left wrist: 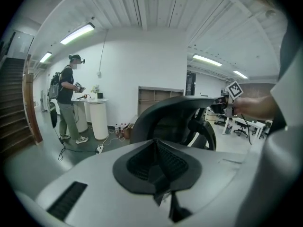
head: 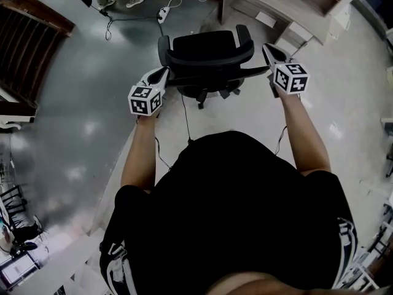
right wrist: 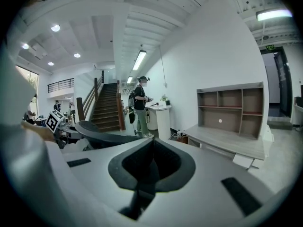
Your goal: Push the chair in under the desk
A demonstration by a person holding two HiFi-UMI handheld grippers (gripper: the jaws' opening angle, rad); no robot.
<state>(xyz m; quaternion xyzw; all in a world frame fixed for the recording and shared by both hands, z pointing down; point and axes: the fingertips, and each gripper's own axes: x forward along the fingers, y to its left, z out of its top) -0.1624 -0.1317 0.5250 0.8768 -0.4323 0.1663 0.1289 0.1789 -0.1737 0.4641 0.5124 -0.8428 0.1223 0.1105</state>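
Grey floor (head: 92, 115), chair (head: 209, 57) apart from table (head: 276, 2), my left tool (head: 163, 74) and right tool (head: 268, 49) closed empty beside it, push undone.

- A dark wooden staircase (right wrist: 105, 105) rises to a railed mezzanine (right wrist: 61, 85).
- Right of the staircase, a white round counter (right wrist: 162, 121) stands against a white wall (right wrist: 208, 51).
- Above the staircase, ceiling strip lights (right wrist: 139, 59) glow.
- At the staircase's foot spreads a glossy grey floor (head: 73, 121).
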